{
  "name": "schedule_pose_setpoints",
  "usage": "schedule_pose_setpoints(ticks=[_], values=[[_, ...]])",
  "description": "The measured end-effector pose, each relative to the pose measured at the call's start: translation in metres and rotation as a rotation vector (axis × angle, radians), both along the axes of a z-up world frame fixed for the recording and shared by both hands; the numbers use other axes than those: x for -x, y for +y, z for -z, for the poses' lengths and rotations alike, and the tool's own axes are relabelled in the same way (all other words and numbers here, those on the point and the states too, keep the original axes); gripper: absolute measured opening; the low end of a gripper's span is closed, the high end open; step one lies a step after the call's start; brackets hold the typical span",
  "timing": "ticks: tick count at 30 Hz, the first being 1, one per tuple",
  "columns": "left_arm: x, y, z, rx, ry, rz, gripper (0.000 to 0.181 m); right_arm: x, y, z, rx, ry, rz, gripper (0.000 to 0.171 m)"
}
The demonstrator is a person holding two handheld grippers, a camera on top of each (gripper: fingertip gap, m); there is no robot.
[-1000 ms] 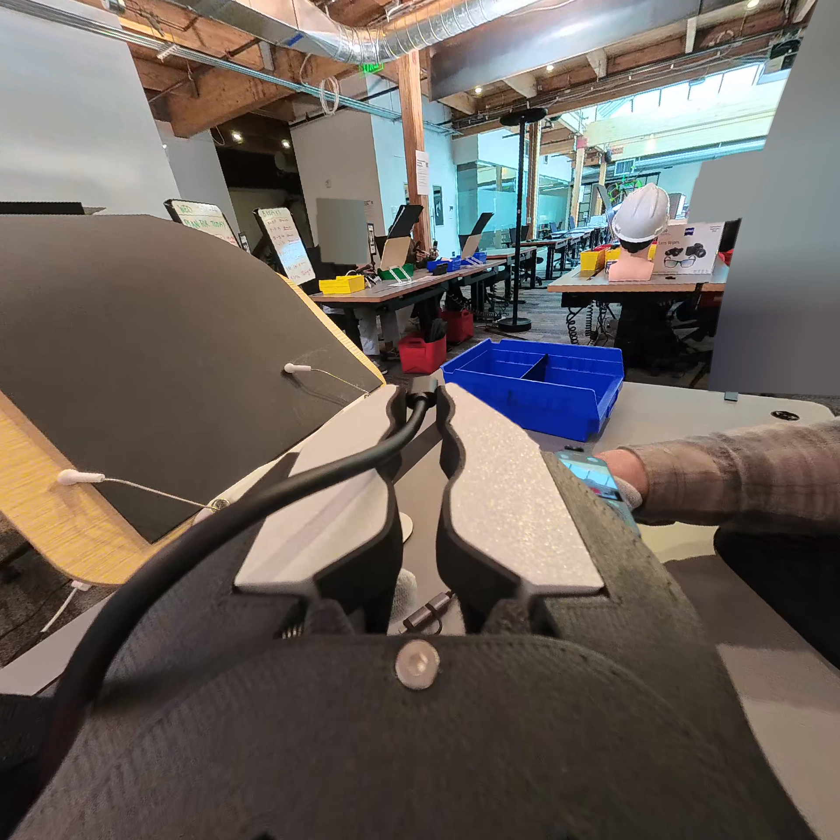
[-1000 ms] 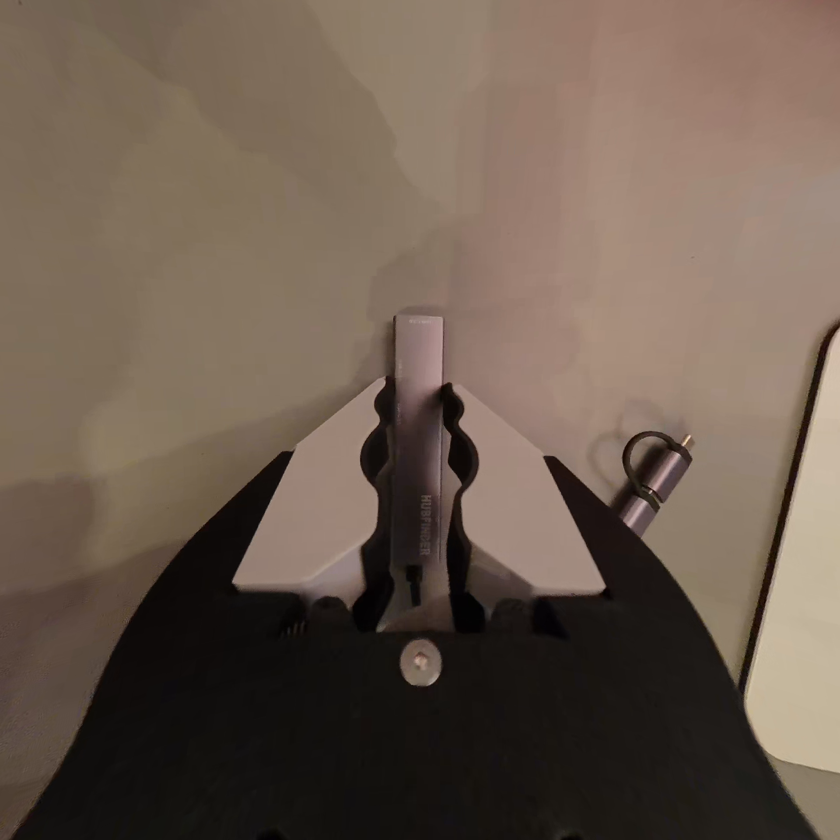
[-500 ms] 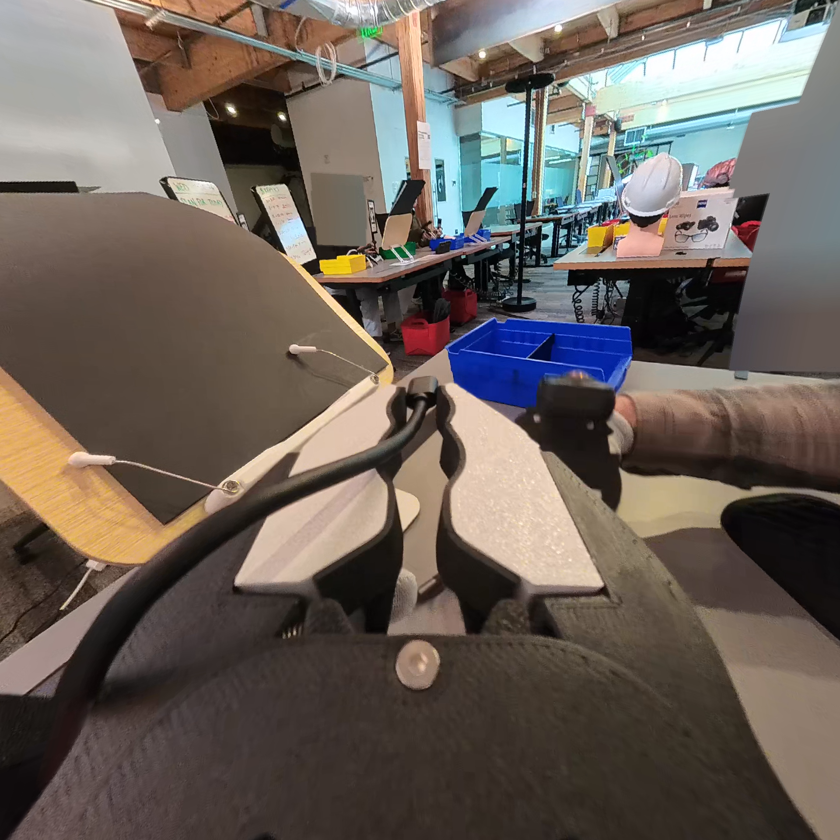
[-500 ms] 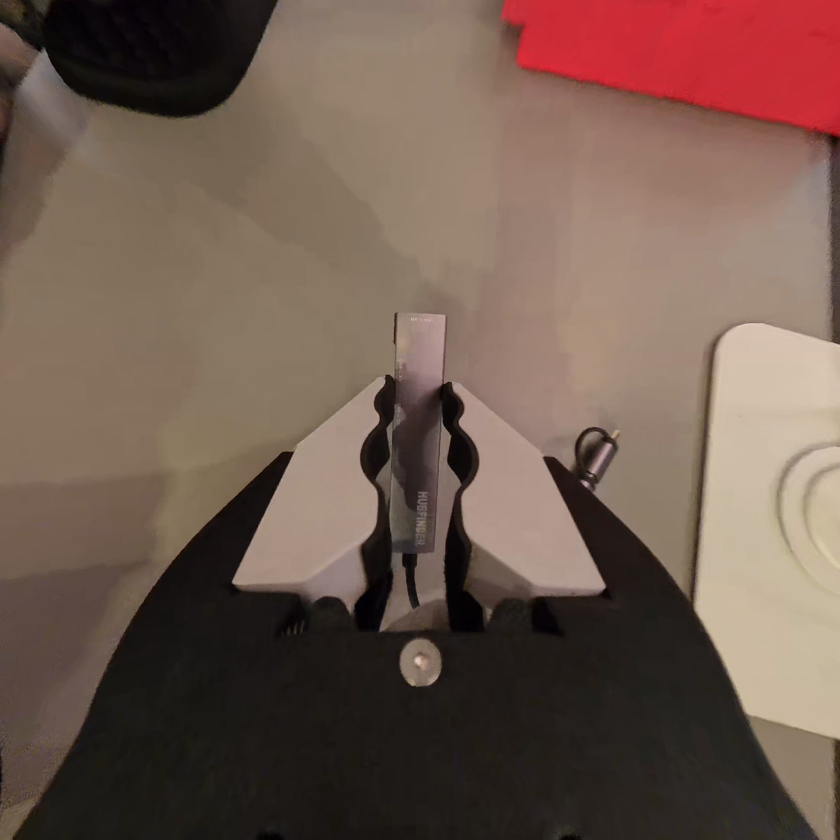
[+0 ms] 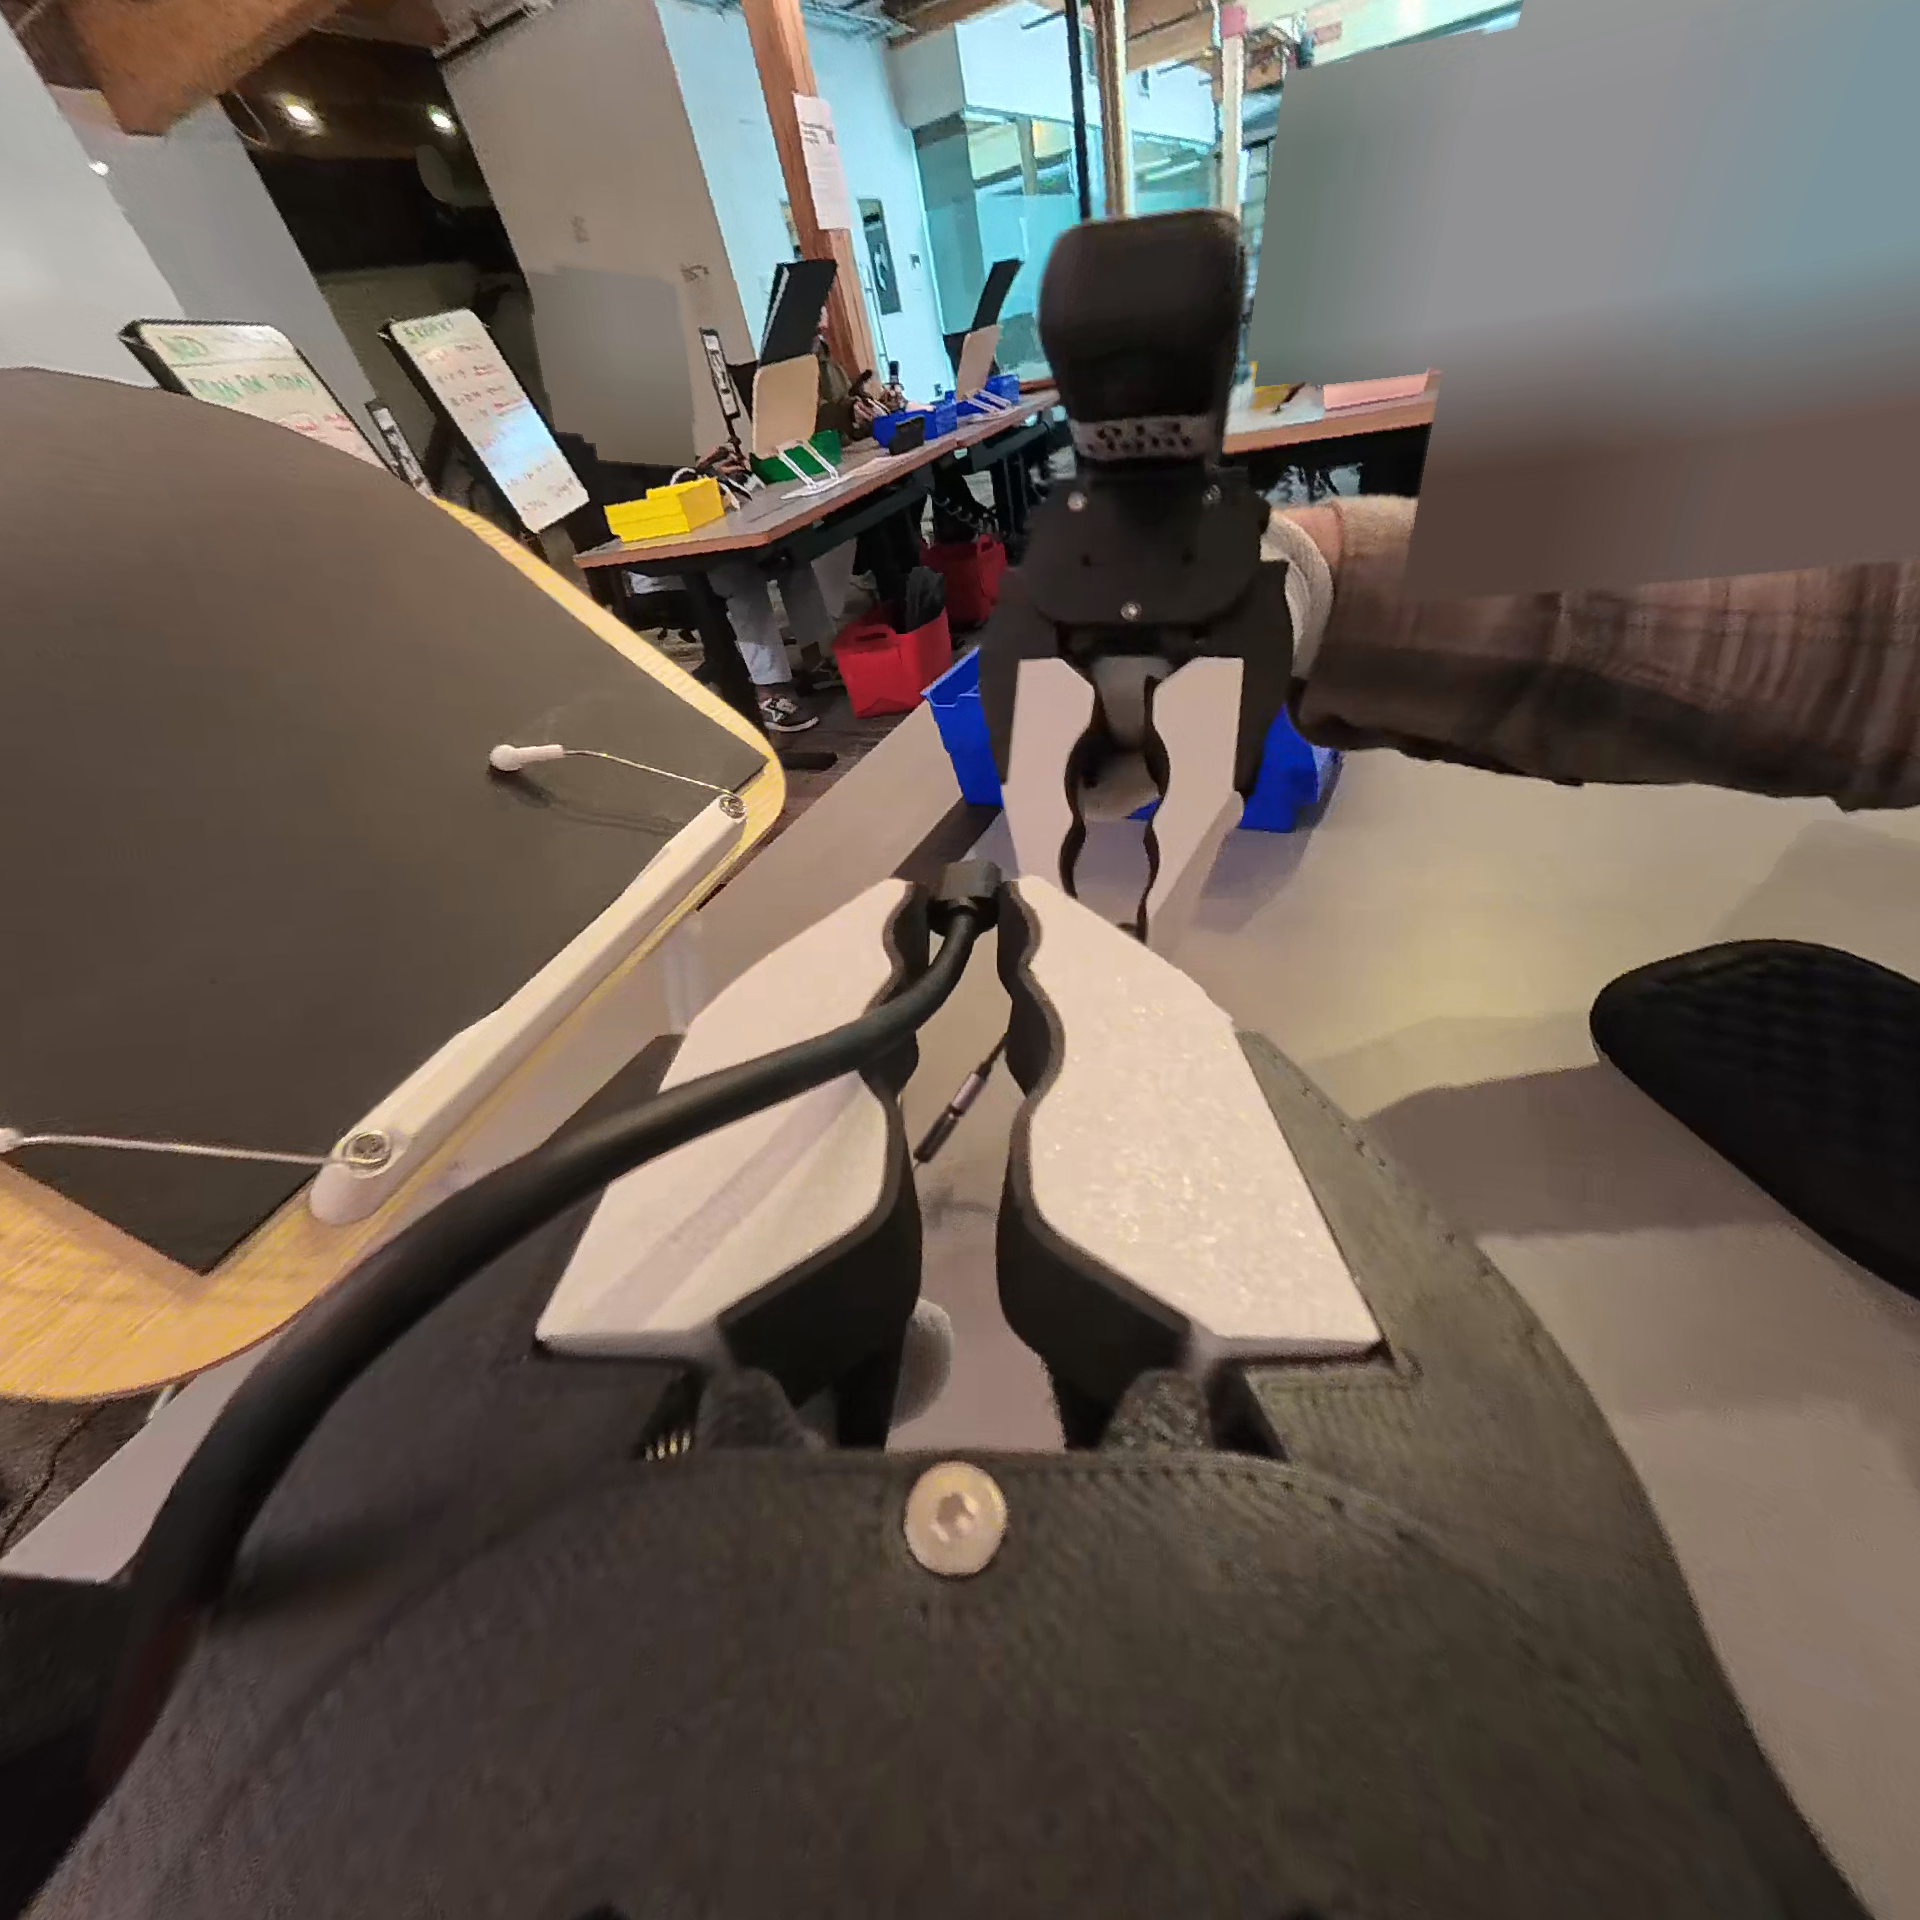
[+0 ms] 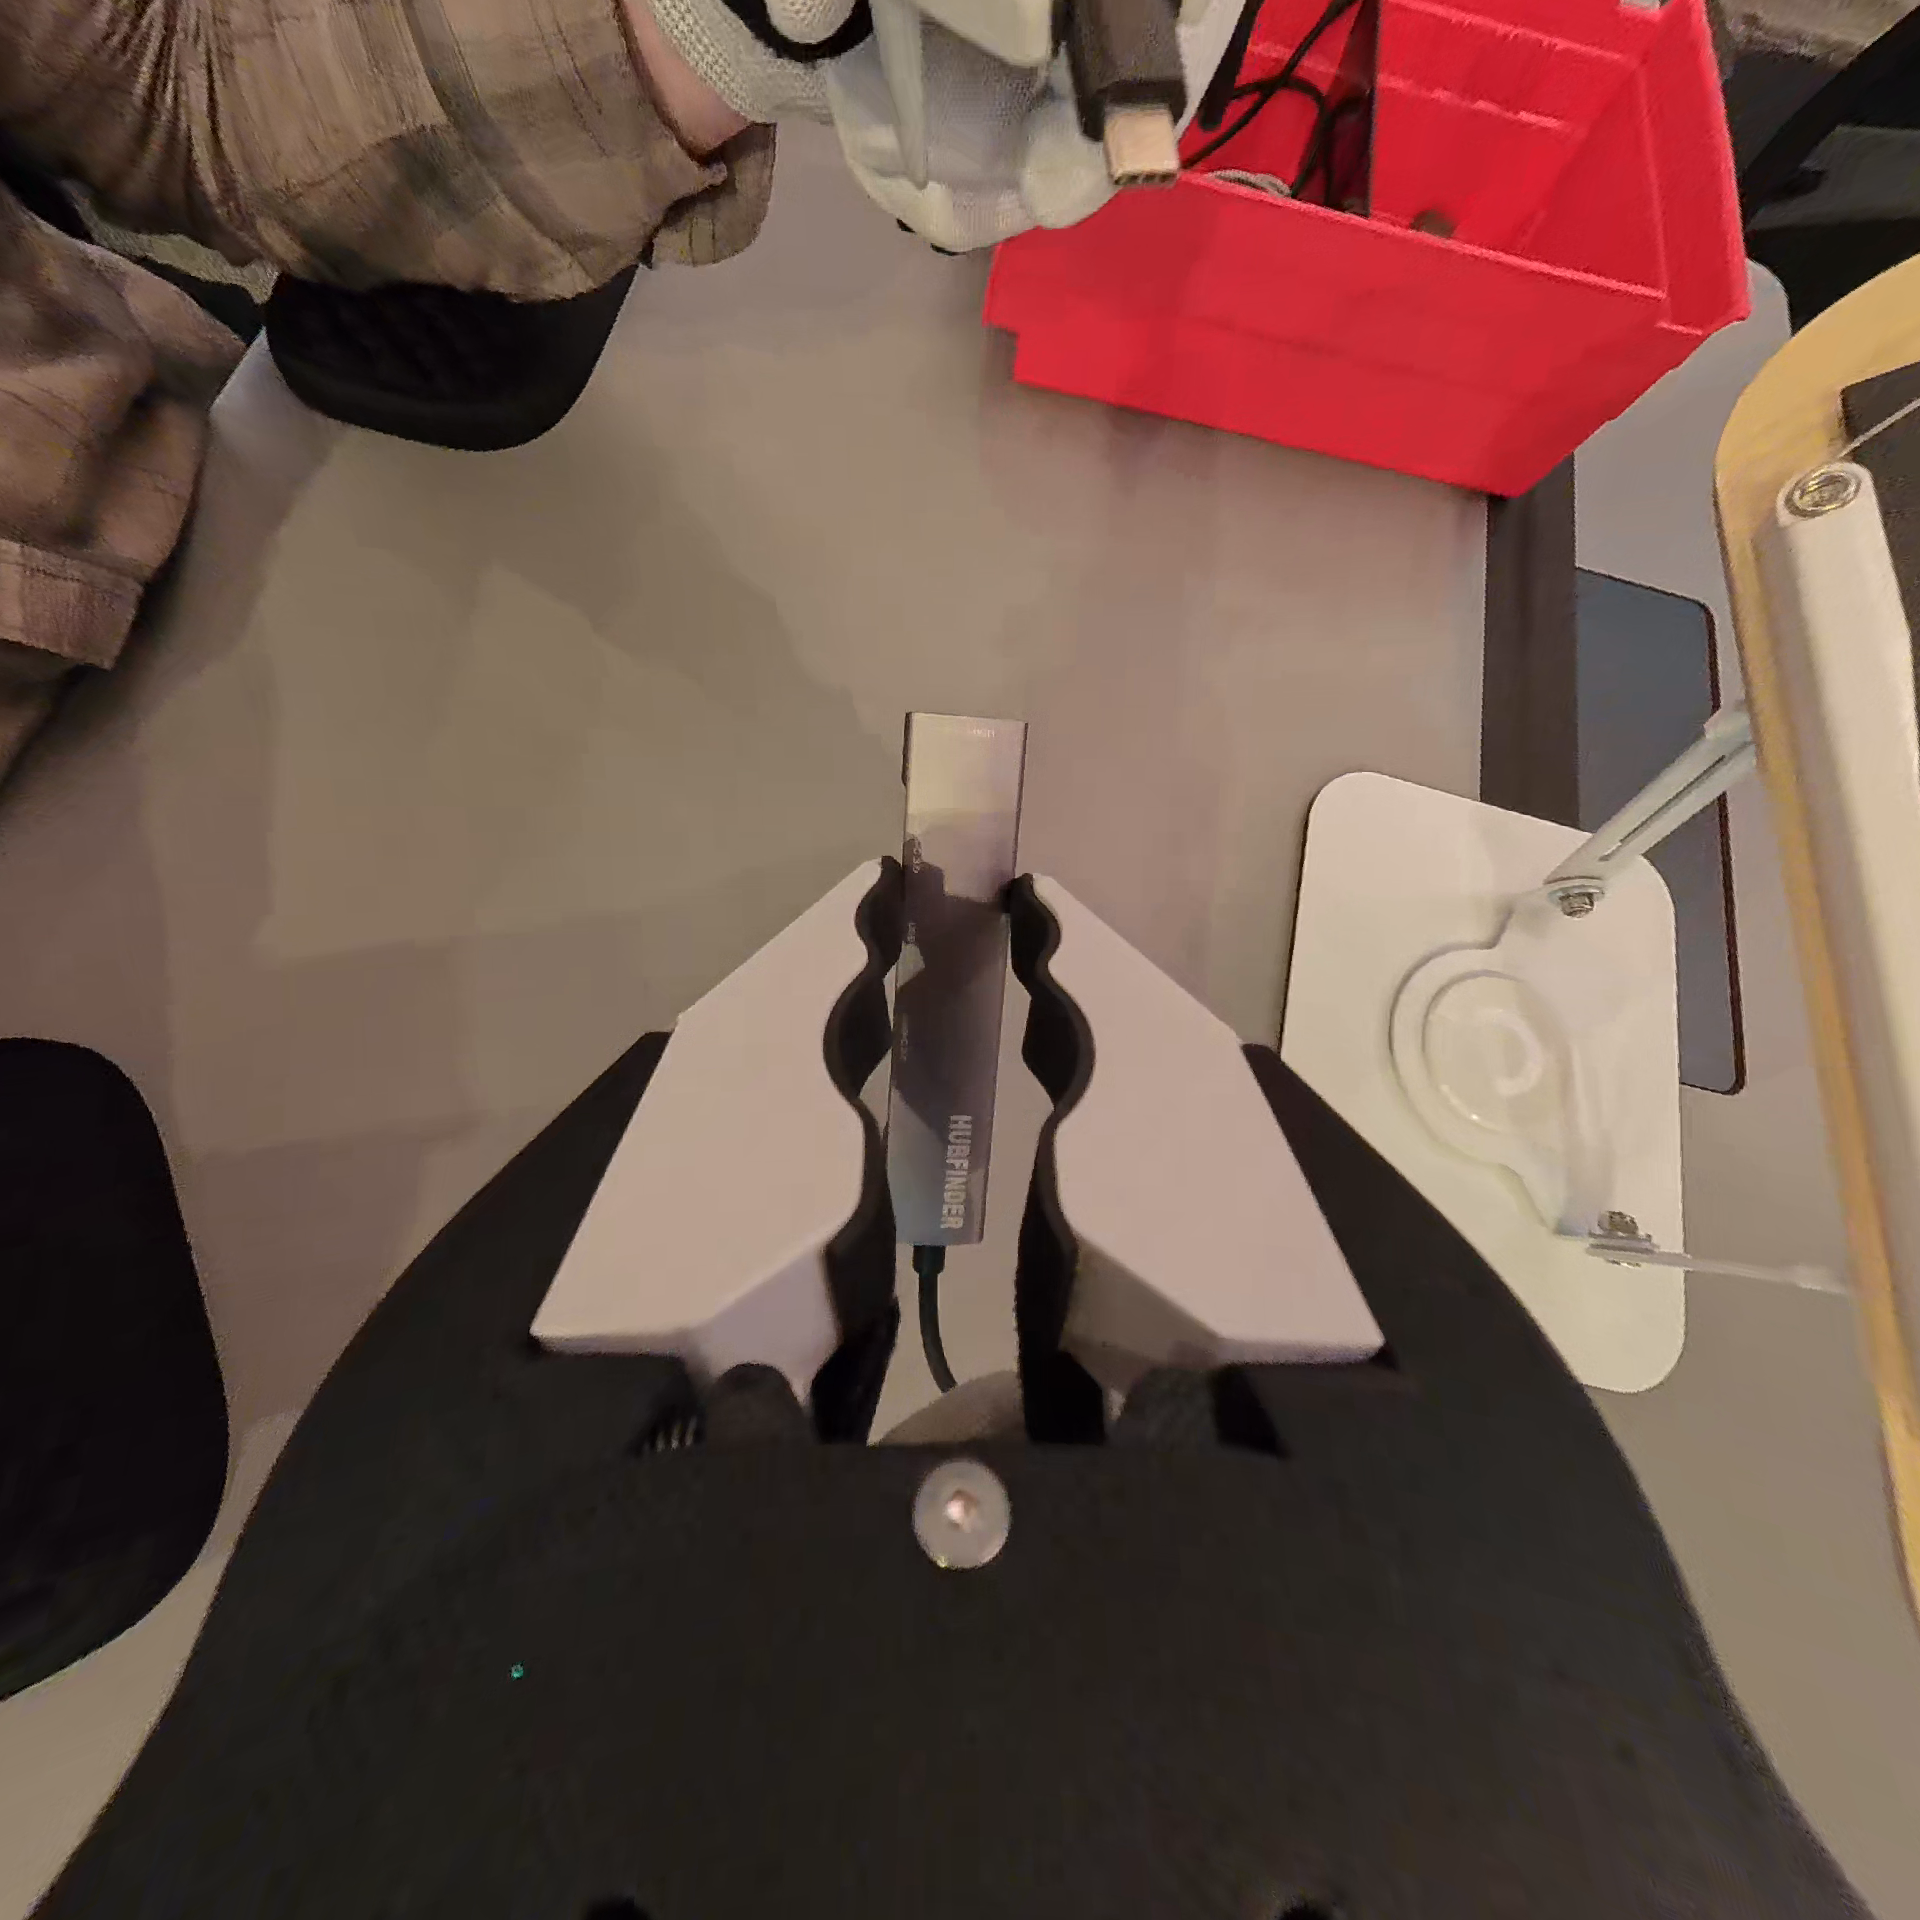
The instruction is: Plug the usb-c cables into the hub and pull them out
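Left wrist view, left to right: tilted black board (image 5: 260,748) with a wood edge at far left, then the left gripper (image 5: 971,896) with fingers clamped on the plug end of a black usb-c cable (image 5: 623,1122); the cable loops back over the left finger and off to the lower left. Between the fingers, down on the grey table (image 5: 1455,935), lies a small dark adapter (image 5: 956,1117). Just ahead and slightly right hangs the right gripper (image 5: 1110,883), tips pointing down, with a blue bin (image 5: 961,727) behind it and a plaid sleeve (image 5: 1610,675) coming in from the right. Right wrist view, left to right: plaid sleeve top left, gloved hand (image 6: 935,135) at top centre around the left gripper, whose cable plug (image 6: 1138,135) sticks out bare toward the camera. Centre: right gripper (image 6: 956,883) closed tight on the grey hub (image 6: 961,935), held lengthwise between the fingers, far end poking past the tips, its own cord running back toward the gripper body. Plug and hub are well apart, nothing inserted. Right of that: red bin (image 6: 1351,312) at top, white stand base (image 6: 1475,1070) on the table, wood-edged board at far right.
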State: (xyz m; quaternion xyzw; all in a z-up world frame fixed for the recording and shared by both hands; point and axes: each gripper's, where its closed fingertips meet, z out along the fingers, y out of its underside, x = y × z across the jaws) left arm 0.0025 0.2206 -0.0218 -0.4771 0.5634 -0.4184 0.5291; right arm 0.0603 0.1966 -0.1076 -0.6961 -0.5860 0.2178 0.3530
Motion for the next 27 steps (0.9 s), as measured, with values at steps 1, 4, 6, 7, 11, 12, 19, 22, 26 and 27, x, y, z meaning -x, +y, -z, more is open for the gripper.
schedule_pose_setpoints(ticks=[1,4,6,7,11,12,19,22,26,27], values=[[-0.001,-0.002,0.002,-0.008,0.01,0.004,0.013,-0.001,0.0,0.0,-0.001,-0.01,-0.001,0.018],[-0.006,-0.007,0.011,-0.027,0.049,0.027,0.013,0.001,-0.002,0.001,0.0,-0.002,-0.004,0.018],[-0.007,-0.01,0.021,-0.053,0.086,0.045,0.013,0.001,-0.003,0.003,0.009,0.008,-0.002,0.018],[-0.007,-0.011,0.026,-0.077,0.109,0.056,0.013,0.001,-0.003,0.003,0.014,0.018,-0.001,0.018],[-0.009,-0.01,0.046,-0.127,0.186,0.064,0.013,-0.003,-0.002,-0.004,0.014,0.085,0.015,0.018],[-0.01,-0.011,0.05,-0.122,0.193,0.073,0.013,-0.004,-0.001,-0.008,0.008,0.111,0.019,0.018],[-0.038,-0.019,0.071,-0.064,0.163,0.084,0.013,0.004,0.002,-0.025,-0.021,0.26,0.037,0.018],[-0.046,-0.025,0.074,-0.057,0.149,0.084,0.013,0.01,0.002,-0.022,-0.021,0.283,0.04,0.019],[-0.049,-0.027,0.079,-0.066,0.161,0.081,0.013,0.015,0.002,-0.017,-0.021,0.292,0.045,0.019],[-0.05,-0.029,0.08,-0.058,0.16,0.09,0.013,0.016,0.001,-0.017,-0.018,0.303,0.045,0.02]])
